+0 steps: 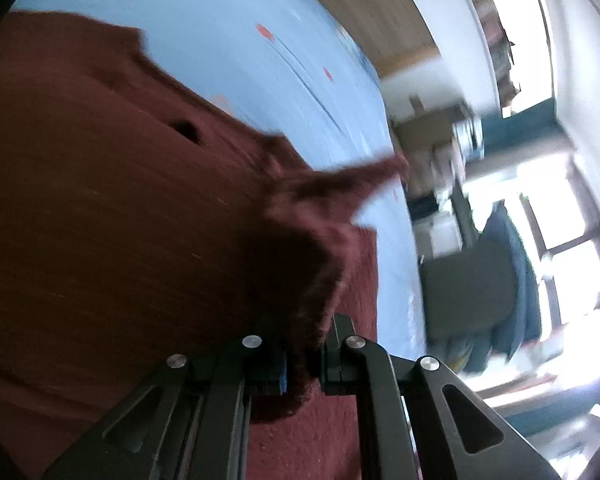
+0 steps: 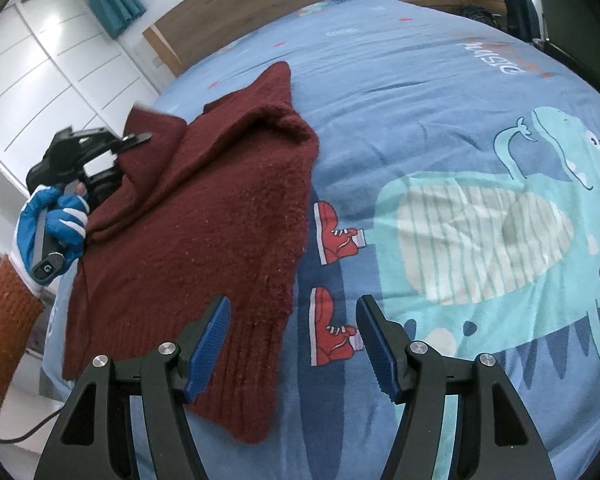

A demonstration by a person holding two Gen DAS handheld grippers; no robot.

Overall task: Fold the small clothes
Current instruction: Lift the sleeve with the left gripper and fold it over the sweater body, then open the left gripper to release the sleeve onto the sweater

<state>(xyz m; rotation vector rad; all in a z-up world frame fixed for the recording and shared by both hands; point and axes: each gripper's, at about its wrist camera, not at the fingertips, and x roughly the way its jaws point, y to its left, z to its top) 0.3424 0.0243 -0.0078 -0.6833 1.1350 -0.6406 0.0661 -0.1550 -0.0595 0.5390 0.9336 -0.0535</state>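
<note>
1. Left gripper (image 1: 304, 354), closed on a fold of the maroon sweater (image 2: 204, 216), lifts one side of the garment off the bed; right gripper (image 2: 294, 344) hangs with its jaws apart and nothing between them, just above the sweater's ribbed hem.
2. Judging by how things lie, the fold is underway but unfinished: one side is raised and doubled over, while the lower body lies spread flat, and no neat packet has formed.
3. Bedsheet (image 2: 440, 128), the largest surface, is smooth light-blue cotton printed with a teal dinosaur and red sneakers, lightly creased.
4. Next in size, the sweater is a thick, fuzzy knit with ribbing along the hem; it drapes heavily and bunches into soft rolls where it is lifted.
5. In the left wrist view the cloth is motion-blurred, so the held part is possibly a sleeve or a side edge.
6. Gloved hand (image 2: 52, 228), in blue and white fabric with an orange knit cuff, grips the left tool's handle.
7. Ridged blue pads (image 2: 210, 350) line the right fingers.
</note>
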